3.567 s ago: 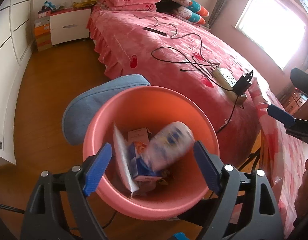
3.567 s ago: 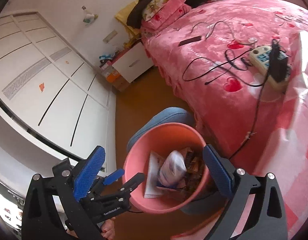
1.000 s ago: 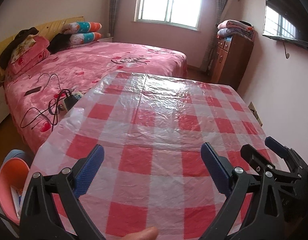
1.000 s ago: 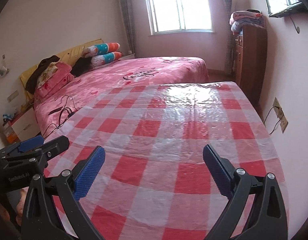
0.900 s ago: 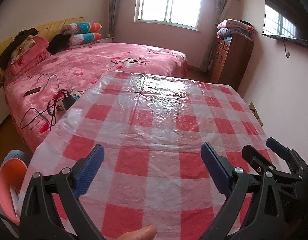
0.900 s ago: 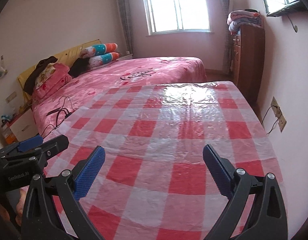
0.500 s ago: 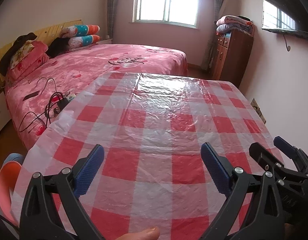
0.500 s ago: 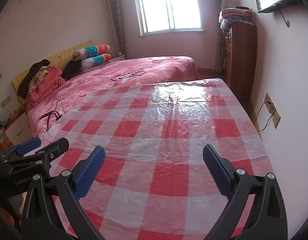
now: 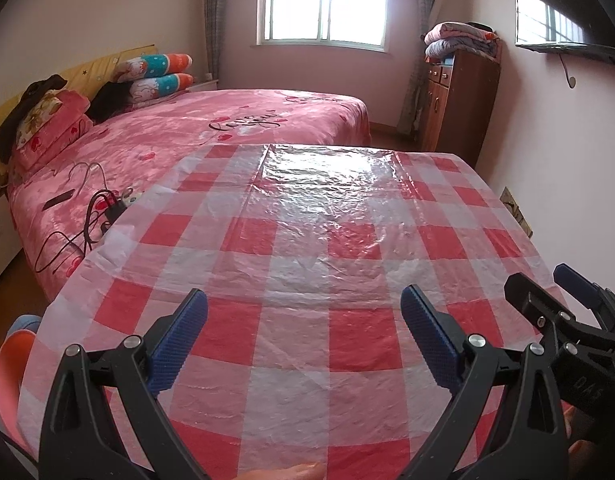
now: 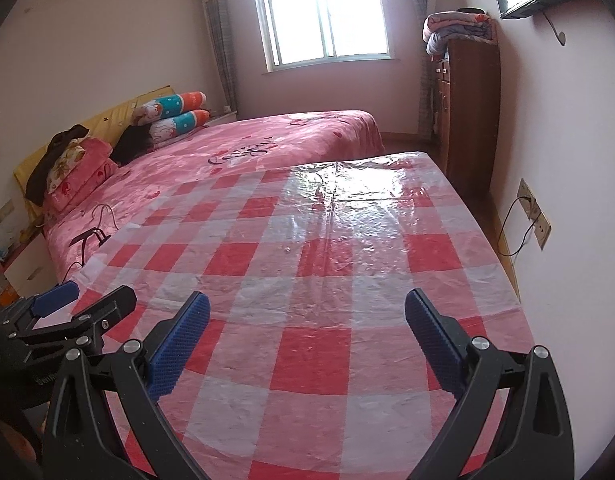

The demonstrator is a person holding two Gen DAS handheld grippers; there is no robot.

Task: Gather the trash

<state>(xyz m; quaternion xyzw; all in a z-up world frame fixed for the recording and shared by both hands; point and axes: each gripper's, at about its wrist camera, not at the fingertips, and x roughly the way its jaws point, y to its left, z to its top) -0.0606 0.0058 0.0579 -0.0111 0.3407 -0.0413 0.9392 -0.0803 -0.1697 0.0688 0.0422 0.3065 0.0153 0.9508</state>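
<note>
Red-checked plastic covers the desk (image 9: 307, 240) under your left tool (image 9: 303, 340) and right tool (image 10: 307, 338), both spread wide and empty, with the pink bin (image 9: 7, 364) at the desk's left edge.

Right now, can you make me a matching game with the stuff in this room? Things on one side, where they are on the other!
Things:
1. folded blankets
2. black cables
3. checked plastic cloth
4. pink bin

Places:
A. spread over the table
B. on the floor, beside the table's left edge
C. on top of the brown cabinet
D. lying on the pink bed

Pairs: 1-C, 2-D, 3-A, 4-B
</note>
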